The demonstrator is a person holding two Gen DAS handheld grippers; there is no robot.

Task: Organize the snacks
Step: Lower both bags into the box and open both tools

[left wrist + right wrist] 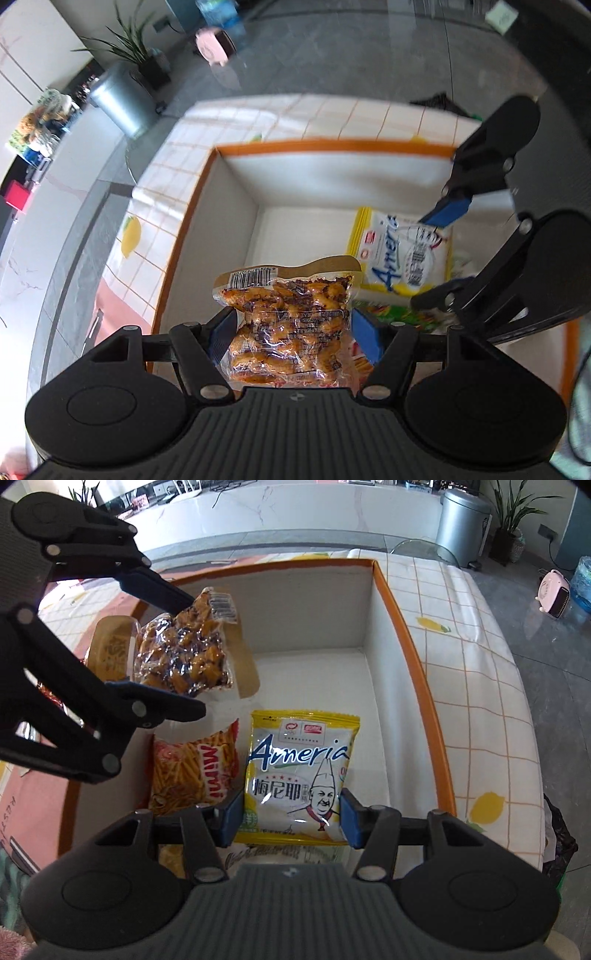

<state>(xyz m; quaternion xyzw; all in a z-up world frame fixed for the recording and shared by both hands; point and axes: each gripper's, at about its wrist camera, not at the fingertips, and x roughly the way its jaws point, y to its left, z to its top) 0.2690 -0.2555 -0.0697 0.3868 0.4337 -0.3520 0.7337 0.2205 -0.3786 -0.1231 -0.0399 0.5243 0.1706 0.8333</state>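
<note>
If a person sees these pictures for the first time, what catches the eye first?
Probably the clear packet of glazed brown snacks, held by the left gripper above the orange-rimmed box. Next, the yellow Ameria packet between the right gripper fingers, beside the Mimi sticks bag.

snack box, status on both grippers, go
Left gripper shut on clear meat pack, above box. Right gripper around yellow Ameria bag, grip unconfirmed. Nothing blocking.

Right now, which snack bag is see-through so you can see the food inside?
The clear vacuum pack of brown-orange pieces, held in the left gripper above the box. The yellow Ameria bag and the red Mimi bag have printed, opaque wrappers.
</note>
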